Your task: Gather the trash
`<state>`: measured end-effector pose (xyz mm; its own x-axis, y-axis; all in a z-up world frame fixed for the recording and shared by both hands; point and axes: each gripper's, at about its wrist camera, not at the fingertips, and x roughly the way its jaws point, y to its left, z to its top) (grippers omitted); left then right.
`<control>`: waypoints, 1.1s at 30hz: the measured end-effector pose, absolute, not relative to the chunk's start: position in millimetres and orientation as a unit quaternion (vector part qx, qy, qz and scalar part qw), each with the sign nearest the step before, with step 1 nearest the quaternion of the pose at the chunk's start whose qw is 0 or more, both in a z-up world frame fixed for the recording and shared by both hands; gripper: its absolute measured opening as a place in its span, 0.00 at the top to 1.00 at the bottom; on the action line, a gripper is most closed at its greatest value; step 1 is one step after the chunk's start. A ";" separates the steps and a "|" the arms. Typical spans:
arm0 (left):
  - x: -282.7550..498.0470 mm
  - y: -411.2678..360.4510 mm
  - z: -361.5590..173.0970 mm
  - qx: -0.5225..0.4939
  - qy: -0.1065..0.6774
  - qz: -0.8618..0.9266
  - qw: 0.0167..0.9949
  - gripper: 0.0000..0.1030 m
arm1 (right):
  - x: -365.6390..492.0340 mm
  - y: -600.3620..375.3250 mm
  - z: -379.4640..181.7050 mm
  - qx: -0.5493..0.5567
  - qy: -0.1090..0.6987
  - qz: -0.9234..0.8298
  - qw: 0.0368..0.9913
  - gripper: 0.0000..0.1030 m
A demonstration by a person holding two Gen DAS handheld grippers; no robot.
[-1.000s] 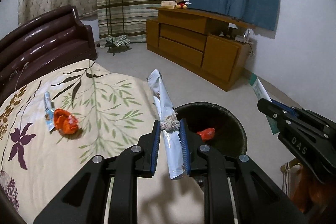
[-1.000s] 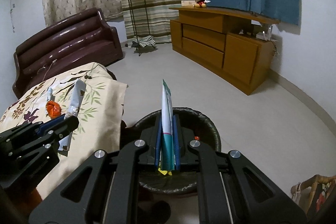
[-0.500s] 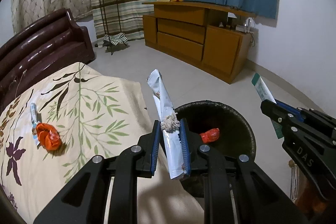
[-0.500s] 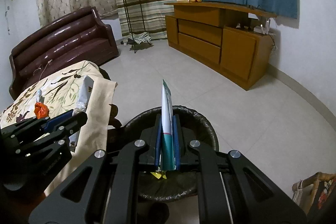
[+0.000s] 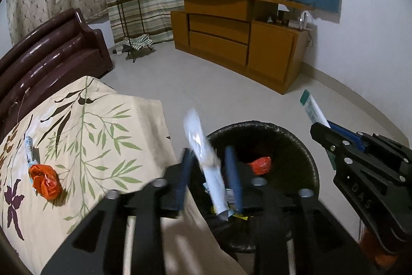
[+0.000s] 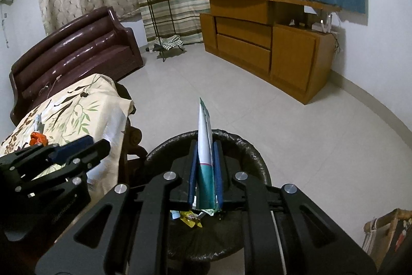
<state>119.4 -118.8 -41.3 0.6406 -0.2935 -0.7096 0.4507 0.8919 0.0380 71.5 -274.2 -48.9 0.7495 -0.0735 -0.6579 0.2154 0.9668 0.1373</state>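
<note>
My left gripper [image 5: 209, 153] hangs over the near rim of the black-lined bin [image 5: 296, 143], and its jaws are opening. A long white wrapper [image 5: 195, 130] stands blurred and tilted between the pads, free of them. My right gripper [image 6: 206, 146] is above the same bin [image 6: 247, 146]. Its jaws are starting to open, but the pads still touch a flat teal-and-white wrapper [image 6: 204, 130]. A red wrapper [image 5: 260, 164] lies inside the bin. On the floral cloth lie an orange wrapper [image 5: 45, 181] and a small blue-white wrapper [image 5: 28, 146].
The table with the floral cloth [image 5: 90, 120] borders the bin on the left. Behind it stands a dark brown sofa [image 5: 51, 50]. A wooden cabinet [image 5: 244, 38] and a plant stand [image 5: 128, 17] line the far wall. A wicker item [image 6: 386, 231] sits at the lower right.
My left jaws have spread apart and the white wrapper has tipped and slid down between them. Both grippers have come lower and closer over the bin.
</note>
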 end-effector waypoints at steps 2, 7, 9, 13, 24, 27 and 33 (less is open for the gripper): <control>119.7 -118.0 -42.7 0.104 0.370 -0.203 0.901 0.61 | 72.3 -275.4 -51.5 0.104 0.346 -0.079 0.929 0.73; 121.2 -115.6 -43.7 0.099 0.371 -0.197 0.902 0.55 | 72.4 -279.1 -52.1 0.107 0.344 -0.081 0.929 0.72; 120.6 -115.0 -43.0 0.098 0.369 -0.196 0.903 0.53 | 70.6 -280.5 -52.3 0.110 0.341 -0.084 0.930 0.72; 121.0 -114.6 -42.0 0.096 0.365 -0.194 0.905 0.51 | 68.1 -282.1 -51.2 0.111 0.339 -0.090 0.930 0.67; 119.7 -100.7 -39.0 0.086 0.363 -0.179 0.910 0.43 | 66.0 -281.7 -47.2 0.114 0.335 -0.098 0.930 0.51; 119.4 -94.9 -36.6 0.084 0.362 -0.174 0.912 0.41 | 64.7 -280.0 -44.9 0.113 0.333 -0.100 0.931 0.45; 116.7 -81.3 -32.0 0.078 0.357 -0.160 0.917 0.38 | 62.5 -270.7 -37.3 0.106 0.329 -0.096 0.934 0.37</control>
<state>116.7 -81.3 -32.0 0.6933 -0.2382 -0.6801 0.3495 0.9365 0.0283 62.5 -270.7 -37.3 0.7658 -0.1092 -0.6338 0.2483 0.9593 0.1348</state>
